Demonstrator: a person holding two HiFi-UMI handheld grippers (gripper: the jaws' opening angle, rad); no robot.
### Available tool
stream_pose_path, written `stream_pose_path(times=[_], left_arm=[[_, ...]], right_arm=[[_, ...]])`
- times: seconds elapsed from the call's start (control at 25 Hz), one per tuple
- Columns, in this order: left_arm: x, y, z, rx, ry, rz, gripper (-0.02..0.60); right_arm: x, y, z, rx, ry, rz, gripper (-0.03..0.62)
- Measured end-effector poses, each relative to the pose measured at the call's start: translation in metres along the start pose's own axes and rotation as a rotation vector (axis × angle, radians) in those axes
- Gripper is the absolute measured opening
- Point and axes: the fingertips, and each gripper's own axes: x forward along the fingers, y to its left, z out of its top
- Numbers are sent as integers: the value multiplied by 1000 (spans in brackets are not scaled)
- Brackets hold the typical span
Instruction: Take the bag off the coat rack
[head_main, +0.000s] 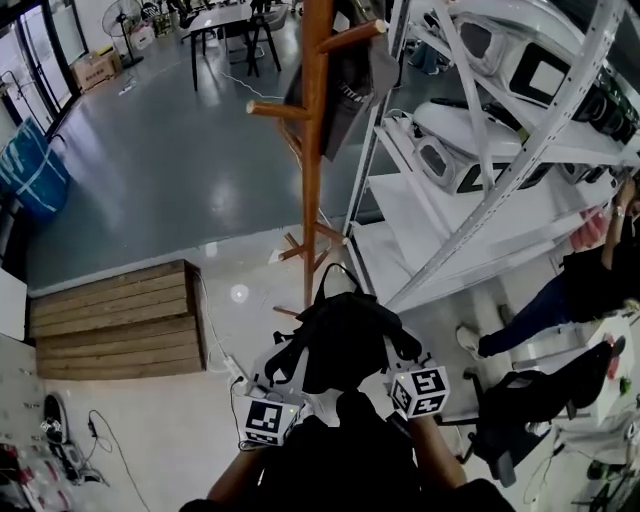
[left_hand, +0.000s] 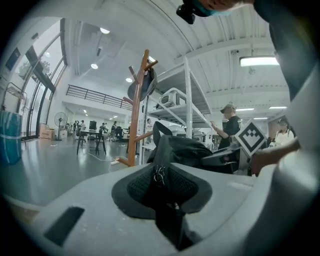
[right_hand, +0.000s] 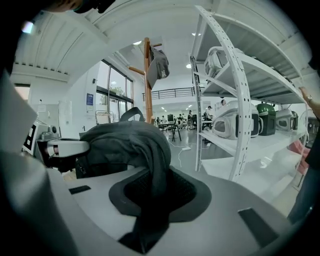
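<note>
A black bag (head_main: 340, 338) hangs in the air between my two grippers, off the wooden coat rack (head_main: 312, 150) and a little in front of its base. My left gripper (head_main: 288, 368) is shut on the bag's left side. In the left gripper view, dark fabric with a zipper pull (left_hand: 160, 175) is pinched in the jaws. My right gripper (head_main: 393, 352) is shut on the bag's right side, and a fold of the bag (right_hand: 152, 175) drapes into its jaws. A dark cap (right_hand: 159, 67) still hangs high on the coat rack (right_hand: 148, 80).
White metal shelving (head_main: 500, 150) with white devices stands right of the rack. A low wooden platform (head_main: 120, 320) lies to the left, with cables beside it. A person (head_main: 590, 280) and a black chair (head_main: 530, 405) are at the right. A blue bag (head_main: 35, 170) stands far left.
</note>
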Motion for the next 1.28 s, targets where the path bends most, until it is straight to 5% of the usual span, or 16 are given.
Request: stream_pose_path(times=[0.56, 1.28], left_arm=[[-41, -6, -24, -70, 32, 38, 75], [-34, -24, -30, -57, 63, 48, 74]], right_arm=[[-24, 26, -25, 10, 37, 65, 80], [-30, 11, -34, 28, 38, 102, 84]])
